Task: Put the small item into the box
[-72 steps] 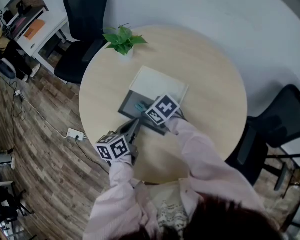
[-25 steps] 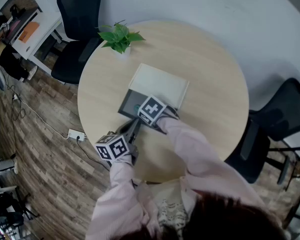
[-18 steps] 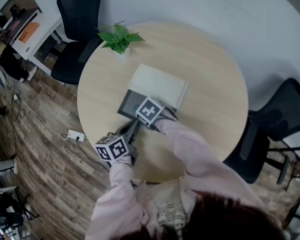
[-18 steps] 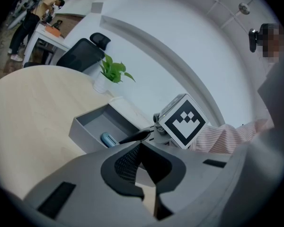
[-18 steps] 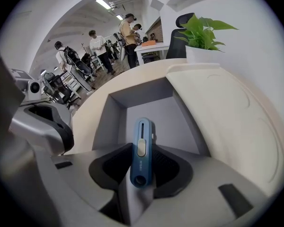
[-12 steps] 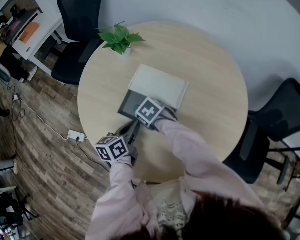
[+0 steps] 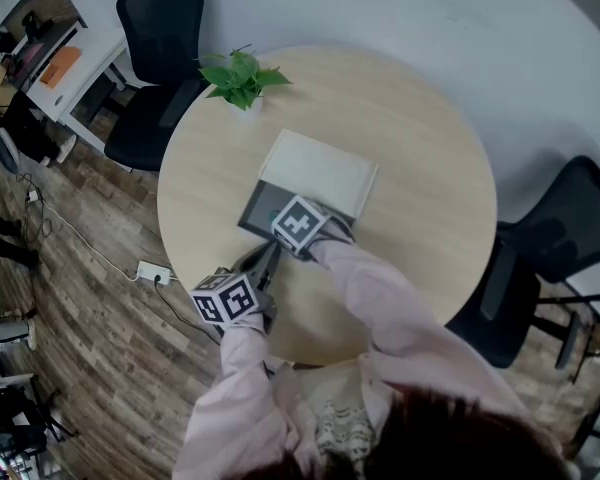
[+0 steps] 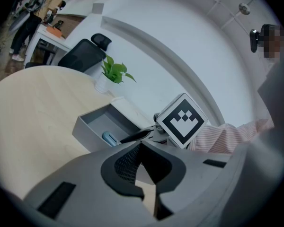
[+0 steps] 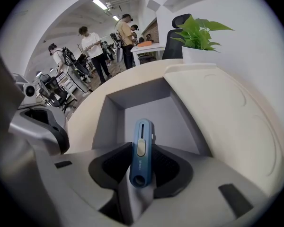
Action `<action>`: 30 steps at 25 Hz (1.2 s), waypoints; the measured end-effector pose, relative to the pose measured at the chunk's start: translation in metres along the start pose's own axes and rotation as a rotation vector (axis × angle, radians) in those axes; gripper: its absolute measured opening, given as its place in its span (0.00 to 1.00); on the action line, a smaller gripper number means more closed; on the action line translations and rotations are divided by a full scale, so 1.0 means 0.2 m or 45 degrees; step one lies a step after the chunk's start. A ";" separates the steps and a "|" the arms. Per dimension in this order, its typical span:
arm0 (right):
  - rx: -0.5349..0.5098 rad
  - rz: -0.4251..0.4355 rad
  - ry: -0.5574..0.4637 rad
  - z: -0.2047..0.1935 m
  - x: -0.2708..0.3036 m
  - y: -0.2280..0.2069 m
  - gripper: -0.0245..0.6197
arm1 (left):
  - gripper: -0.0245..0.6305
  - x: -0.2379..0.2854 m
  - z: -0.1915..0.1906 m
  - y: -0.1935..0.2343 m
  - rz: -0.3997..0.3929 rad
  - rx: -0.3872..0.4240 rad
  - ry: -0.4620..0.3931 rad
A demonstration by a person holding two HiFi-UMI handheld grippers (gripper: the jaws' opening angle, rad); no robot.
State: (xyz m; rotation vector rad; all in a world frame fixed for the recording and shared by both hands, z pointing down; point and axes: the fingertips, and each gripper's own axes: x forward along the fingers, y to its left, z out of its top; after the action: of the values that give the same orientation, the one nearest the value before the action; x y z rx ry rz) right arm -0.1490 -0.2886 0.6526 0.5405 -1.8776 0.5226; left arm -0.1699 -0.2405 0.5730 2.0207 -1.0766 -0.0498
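The small item is a blue utility knife (image 9: 142, 157), standing lengthwise between the pads of my right gripper (image 9: 142, 168). Its far end reaches over the floor of the open grey box (image 9: 156, 112). The right jaws are opening, with the pads still against the knife's sides. In the left gripper view the knife (image 8: 109, 138) sits low inside the box (image 8: 92, 134). In the head view the right gripper (image 7: 282, 215) is over the box (image 7: 260, 206), its marker cube hiding the knife. My left gripper (image 7: 272, 252) rests shut and empty just outside the box's near corner.
The box's cream lid (image 7: 320, 173) lies flat behind the box on the round wooden table (image 7: 420, 168). A potted plant (image 7: 242, 80) stands at the table's far left edge. Office chairs surround the table, and people stand in the room beyond.
The right gripper has shifted left and slightly down over the box and has held still for the last second. The left gripper has not moved.
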 end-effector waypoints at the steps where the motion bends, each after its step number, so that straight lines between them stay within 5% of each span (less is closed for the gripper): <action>1: 0.004 -0.003 0.000 0.00 0.00 0.00 0.27 | 0.05 0.00 0.00 0.00 -0.002 0.000 -0.001; 25: 0.055 -0.028 -0.092 -0.03 -0.09 0.02 0.33 | 0.05 -0.03 -0.01 -0.04 -0.006 0.008 -0.019; 30: 0.046 0.010 -0.331 0.08 -0.14 0.01 0.25 | 0.05 -0.04 -0.02 -0.06 0.004 0.026 -0.019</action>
State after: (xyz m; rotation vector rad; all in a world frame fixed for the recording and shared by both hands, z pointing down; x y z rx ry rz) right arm -0.1524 -0.2925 0.6203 0.6503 -2.1203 0.5120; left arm -0.1659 -0.2290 0.5642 2.0400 -1.0938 -0.0528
